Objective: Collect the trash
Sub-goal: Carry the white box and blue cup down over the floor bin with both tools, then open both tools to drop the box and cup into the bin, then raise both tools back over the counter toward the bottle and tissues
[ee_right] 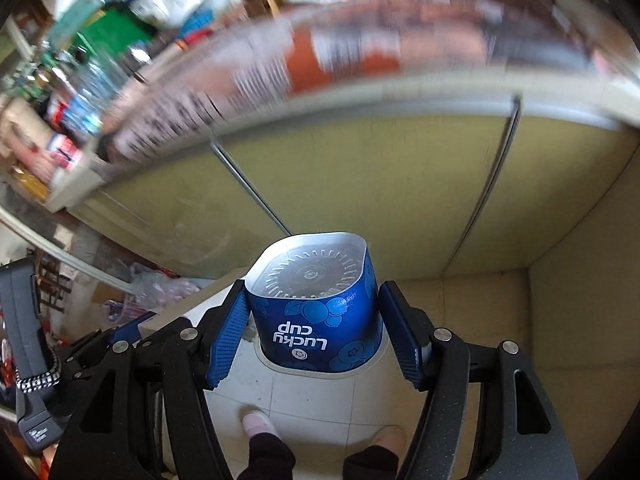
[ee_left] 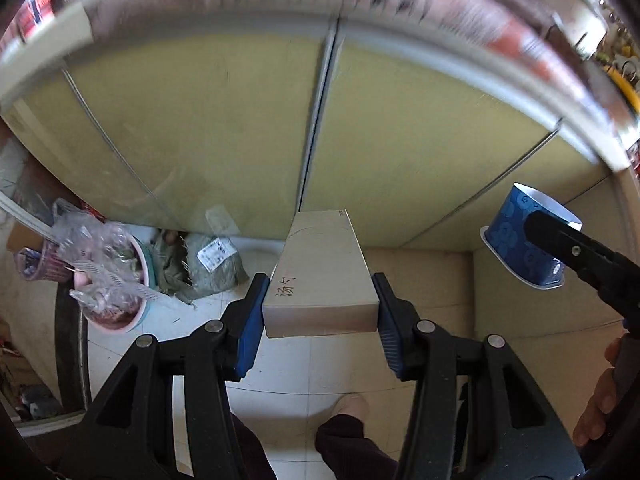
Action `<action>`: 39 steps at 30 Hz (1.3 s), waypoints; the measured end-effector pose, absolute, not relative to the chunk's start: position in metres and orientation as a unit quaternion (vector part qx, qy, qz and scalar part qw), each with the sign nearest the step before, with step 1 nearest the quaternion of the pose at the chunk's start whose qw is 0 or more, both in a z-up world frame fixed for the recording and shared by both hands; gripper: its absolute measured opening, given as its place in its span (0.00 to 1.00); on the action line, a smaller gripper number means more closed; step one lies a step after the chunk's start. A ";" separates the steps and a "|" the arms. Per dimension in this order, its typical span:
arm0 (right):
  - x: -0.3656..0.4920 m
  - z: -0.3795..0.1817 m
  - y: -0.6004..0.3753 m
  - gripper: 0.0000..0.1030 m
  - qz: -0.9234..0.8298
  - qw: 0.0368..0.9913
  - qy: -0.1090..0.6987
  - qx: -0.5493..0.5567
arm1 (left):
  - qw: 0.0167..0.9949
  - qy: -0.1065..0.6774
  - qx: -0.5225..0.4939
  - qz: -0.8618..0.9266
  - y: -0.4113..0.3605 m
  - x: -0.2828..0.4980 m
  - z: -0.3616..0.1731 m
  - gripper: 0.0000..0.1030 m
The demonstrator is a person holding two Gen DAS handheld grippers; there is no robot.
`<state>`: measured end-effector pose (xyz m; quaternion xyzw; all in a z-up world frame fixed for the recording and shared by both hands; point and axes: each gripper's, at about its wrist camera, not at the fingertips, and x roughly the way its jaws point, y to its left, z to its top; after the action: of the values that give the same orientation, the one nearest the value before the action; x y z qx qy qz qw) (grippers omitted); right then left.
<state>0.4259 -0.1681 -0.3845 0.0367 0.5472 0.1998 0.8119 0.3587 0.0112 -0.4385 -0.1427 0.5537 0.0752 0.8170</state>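
The left claw [ee_left: 320, 312] is pinching a plain tan cardboard box [ee_left: 322, 276] between its blue pads, one on each side. Two handwritten Chinese characters run down the box's top face, and I read them as "汤勺". The right claw [ee_right: 314, 332] holds a blue paper cup [ee_right: 316, 316] upside down, bottom up, pads pressed against its sides. White letters on the cup, upside down as well, spell "Lucky cup", with blueberry shapes printed round them. Both are held above the white tiled floor [ee_left: 280, 360], in front of yellowish cabinet doors [ee_left: 224, 128]. Down to the left stands a pink bin [ee_left: 120, 312] stuffed with crumpled clear plastic, and beside it lies a grey-green parcel bag [ee_left: 214, 268] with a white shipping label too small to read. The person's slippered feet [ee_right: 258, 422] show below. The goods on the counter [ee_right: 280, 72] above are a blur.
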 end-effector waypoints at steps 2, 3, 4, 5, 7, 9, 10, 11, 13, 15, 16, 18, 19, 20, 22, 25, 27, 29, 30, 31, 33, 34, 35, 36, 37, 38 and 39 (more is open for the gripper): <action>0.428 -0.422 -0.158 0.60 0.186 0.809 0.556 0.036 | 0.813 0.560 -0.141 0.070 0.021 0.361 -0.466 0.49; 0.428 -0.434 -0.155 0.60 0.183 0.808 0.559 0.036 | 0.811 0.563 -0.139 0.068 0.026 0.362 -0.482 0.49; 0.429 -0.451 -0.150 0.60 0.178 0.806 0.563 0.037 | 0.809 0.568 -0.138 0.066 0.031 0.363 -0.500 0.49; 0.430 -0.468 -0.145 0.60 0.175 0.803 0.569 0.038 | 0.806 0.572 -0.135 0.064 0.035 0.365 -0.516 0.49; 0.433 -0.506 -0.135 0.60 0.169 0.796 0.580 0.042 | 0.802 0.580 -0.131 0.061 0.044 0.366 -0.550 0.49; 0.434 -0.535 -0.125 0.60 0.167 0.789 0.589 0.044 | 0.796 0.587 -0.133 0.058 0.052 0.367 -0.575 0.49; 0.435 -0.548 -0.121 0.60 0.166 0.787 0.593 0.043 | 0.793 0.591 -0.136 0.057 0.056 0.368 -0.593 0.49; 0.436 -0.562 -0.115 0.60 0.167 0.784 0.597 0.042 | 0.791 0.593 -0.138 0.056 0.059 0.368 -0.603 0.49; 0.438 -0.584 -0.106 0.61 0.175 0.777 0.603 0.045 | 0.788 0.598 -0.138 0.055 0.064 0.370 -0.625 0.49; 0.439 -0.597 -0.103 0.61 0.182 0.771 0.609 0.049 | 0.783 0.603 -0.144 0.054 0.068 0.373 -0.645 0.49; 0.439 -0.603 -0.101 0.61 0.184 0.766 0.614 0.051 | 0.781 0.604 -0.148 0.054 0.070 0.374 -0.651 0.49; 0.440 -0.611 -0.098 0.61 0.186 0.759 0.621 0.053 | 0.779 0.606 -0.154 0.051 0.071 0.375 -0.662 0.49; 0.441 -0.612 -0.098 0.61 0.184 0.759 0.623 0.051 | 0.777 0.608 -0.156 0.049 0.070 0.377 -0.667 0.49; 0.442 -0.613 -0.099 0.61 0.182 0.759 0.624 0.047 | 0.776 0.608 -0.158 0.048 0.069 0.380 -0.671 0.49; 0.442 -0.611 -0.102 0.63 0.180 0.761 0.622 0.037 | 0.774 0.610 -0.166 0.041 0.066 0.383 -0.678 0.49; 0.442 -0.609 -0.113 0.64 0.174 0.764 0.621 0.028 | 0.766 0.617 -0.178 0.022 0.056 0.392 -0.685 0.49; 0.443 -0.608 -0.117 0.64 0.174 0.764 0.620 0.028 | 0.755 0.630 -0.179 0.018 0.048 0.398 -0.692 0.56; 0.443 -0.605 -0.118 0.64 0.170 0.768 0.617 0.024 | 0.744 0.642 -0.184 0.018 0.043 0.401 -0.698 0.60; 0.443 -0.600 -0.122 0.64 0.168 0.770 0.615 0.023 | 0.741 0.645 -0.186 0.016 0.041 0.401 -0.699 0.60; 0.443 -0.598 -0.120 0.64 0.167 0.771 0.614 0.023 | 0.739 0.647 -0.185 0.014 0.039 0.400 -0.696 0.60; 0.442 -0.588 -0.123 0.64 0.167 0.773 0.611 0.028 | 0.742 0.646 -0.178 0.017 0.038 0.398 -0.687 0.60; 0.442 -0.580 -0.124 0.64 0.167 0.775 0.609 0.030 | 0.745 0.644 -0.174 0.020 0.037 0.397 -0.680 0.60; 0.441 -0.573 -0.124 0.64 0.167 0.777 0.606 0.030 | 0.747 0.642 -0.171 0.021 0.038 0.396 -0.672 0.60; 0.441 -0.567 -0.125 0.64 0.166 0.780 0.603 0.029 | 0.751 0.638 -0.168 0.023 0.038 0.395 -0.664 0.60; 0.440 -0.559 -0.126 0.64 0.166 0.782 0.600 0.029 | 0.755 0.634 -0.165 0.024 0.040 0.393 -0.654 0.60; 0.440 -0.545 -0.128 0.64 0.167 0.785 0.596 0.028 | 0.759 0.630 -0.161 0.026 0.040 0.392 -0.640 0.60; 0.439 -0.538 -0.127 0.64 0.168 0.787 0.594 0.028 | 0.764 0.625 -0.157 0.027 0.040 0.390 -0.622 0.60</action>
<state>0.4386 -0.1275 -0.5376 0.0275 0.5937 0.1675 0.7866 0.3904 0.0405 -0.6223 -0.1571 0.6255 0.0271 0.7638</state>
